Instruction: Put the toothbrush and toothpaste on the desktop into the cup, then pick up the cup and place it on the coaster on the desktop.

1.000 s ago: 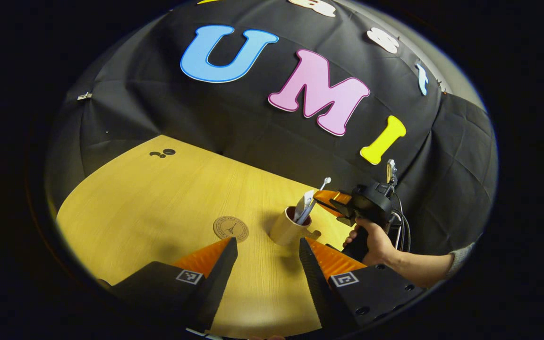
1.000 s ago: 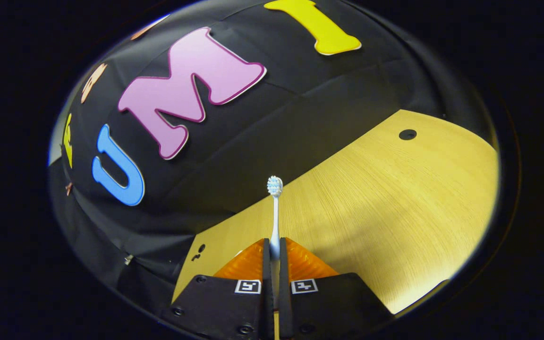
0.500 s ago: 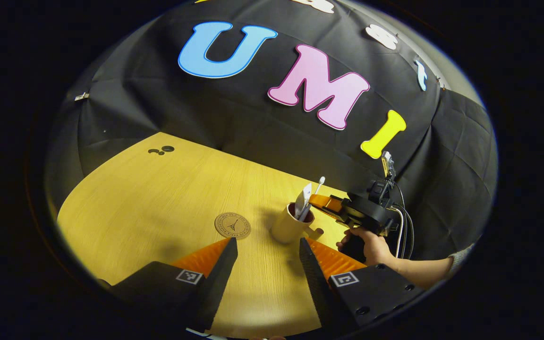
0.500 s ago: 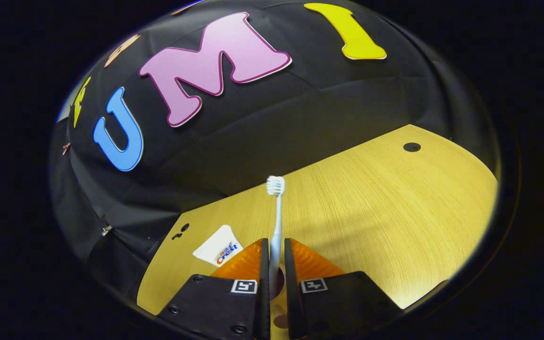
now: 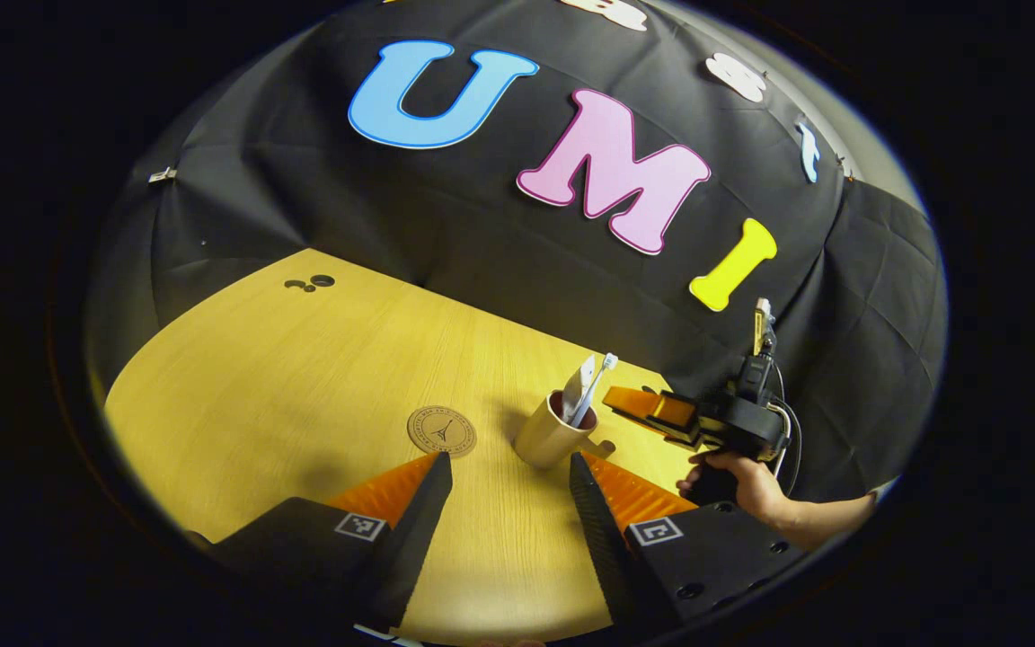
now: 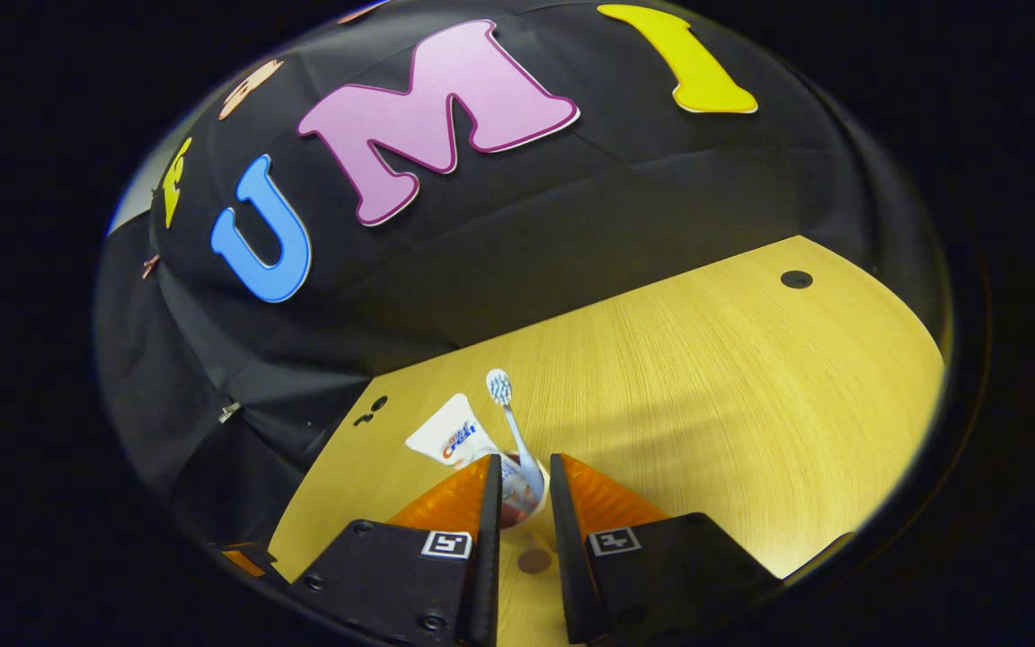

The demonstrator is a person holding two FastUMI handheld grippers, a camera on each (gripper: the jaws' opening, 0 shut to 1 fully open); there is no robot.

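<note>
Toothbrush point(image 6: 512, 429) upright in cup point(image 5: 550, 438), bristles up (leaning slightly); right gripper point(image 6: 524, 474) released, left gripper point(image 5: 508, 472) spread.

We see a matt wood-grain desktop point(image 5: 302, 377), a smooth cup point(image 5: 546, 438), and a glossy toothpaste tube point(image 6: 447, 435).

A recording booth rather than a home, black creased cloth wall point(image 5: 446, 234) clipped up behind, a bare light wood-grain table point(image 5: 302, 377) with round cable holes point(image 6: 795, 279), a cabled handheld gripper point(image 5: 634, 406) held by a person's hand point(image 5: 751, 481)
</note>
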